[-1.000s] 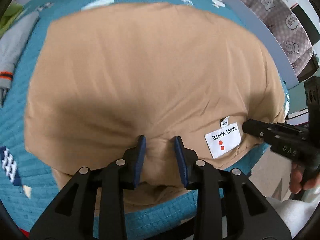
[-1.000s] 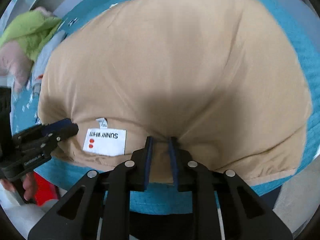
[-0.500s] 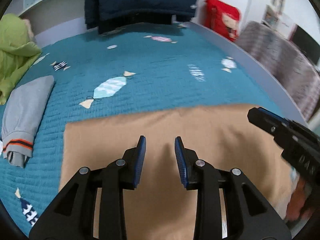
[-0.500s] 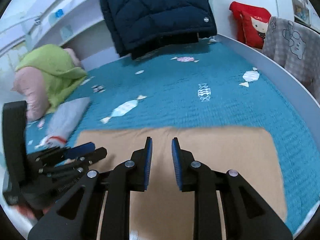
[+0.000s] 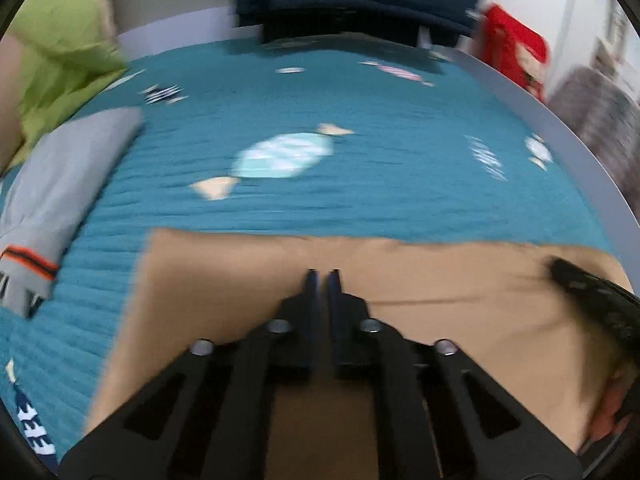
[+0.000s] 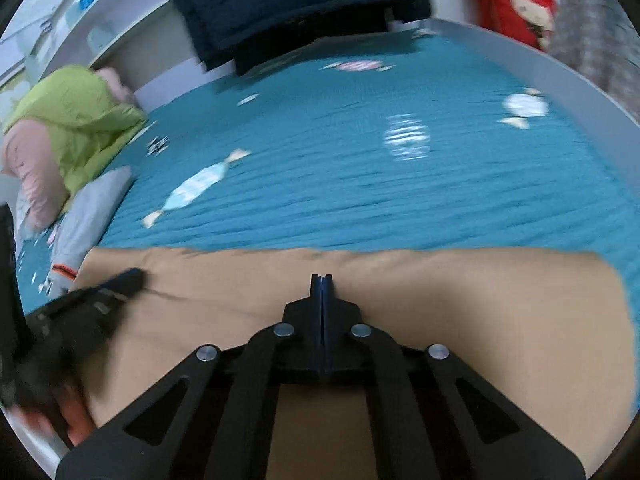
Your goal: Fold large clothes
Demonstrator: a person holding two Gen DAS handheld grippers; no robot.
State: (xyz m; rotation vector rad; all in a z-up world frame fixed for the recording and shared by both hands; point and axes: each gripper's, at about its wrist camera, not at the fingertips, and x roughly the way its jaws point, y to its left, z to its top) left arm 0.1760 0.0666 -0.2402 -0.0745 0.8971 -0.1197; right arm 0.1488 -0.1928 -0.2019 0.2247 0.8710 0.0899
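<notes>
Tan cotton garment (image 6: 460, 320) lies flat as a neat rectangle on the teal quilted bed cover (image 6: 360, 184), so we judge one fold is done and more remain, with our left gripper (image 5: 323, 276) almost closed and our right gripper (image 6: 322, 278) fully closed, both empty.

Right gripper (image 6: 322, 280) (fingers pressed together) over tan garment (image 6: 460, 320) on teal bedspread (image 6: 320, 168).

- Middle of the frame: the teal bedspread (image 6: 360, 184) lies bare beyond the tan garment (image 6: 460, 312).
- Left: a folded grey garment (image 5: 60, 200) and green jacket (image 6: 76, 120) block.
- Top: dark coat (image 6: 296, 4).
- Right: grey bed rail (image 6: 560, 84).
</notes>
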